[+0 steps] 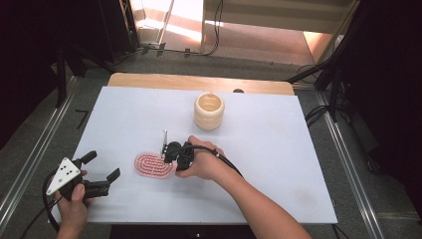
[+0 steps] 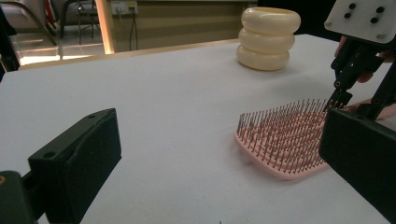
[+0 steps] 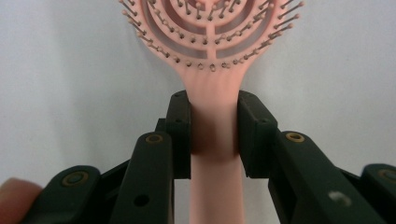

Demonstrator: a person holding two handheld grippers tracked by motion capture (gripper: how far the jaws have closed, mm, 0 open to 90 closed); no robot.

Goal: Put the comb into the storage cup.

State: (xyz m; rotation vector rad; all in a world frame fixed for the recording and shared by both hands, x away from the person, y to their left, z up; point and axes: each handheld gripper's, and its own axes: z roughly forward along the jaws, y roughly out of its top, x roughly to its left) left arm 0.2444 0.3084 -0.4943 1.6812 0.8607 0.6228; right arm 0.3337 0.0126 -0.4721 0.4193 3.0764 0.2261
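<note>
The white table (image 1: 278,149) carries a cream ribbed vase (image 1: 209,111), and nearer the person than the vase lies a pink hairbrush (image 1: 153,166), bristles up. The right gripper (image 3: 214,128) pinches the brush's handle just below the head (its lower handle is cut off in the right gripper view, and from above the hand hides it), while the left gripper (image 1: 107,180), farther from the vase, has its jaws spread wide on nothing

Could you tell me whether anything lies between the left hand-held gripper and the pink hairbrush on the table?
Nothing visible does. The left hand-held gripper stands open, with only bare table between it and the hairbrush. The right hand-held gripper is clamped on the handle at the brush's far end.
</note>
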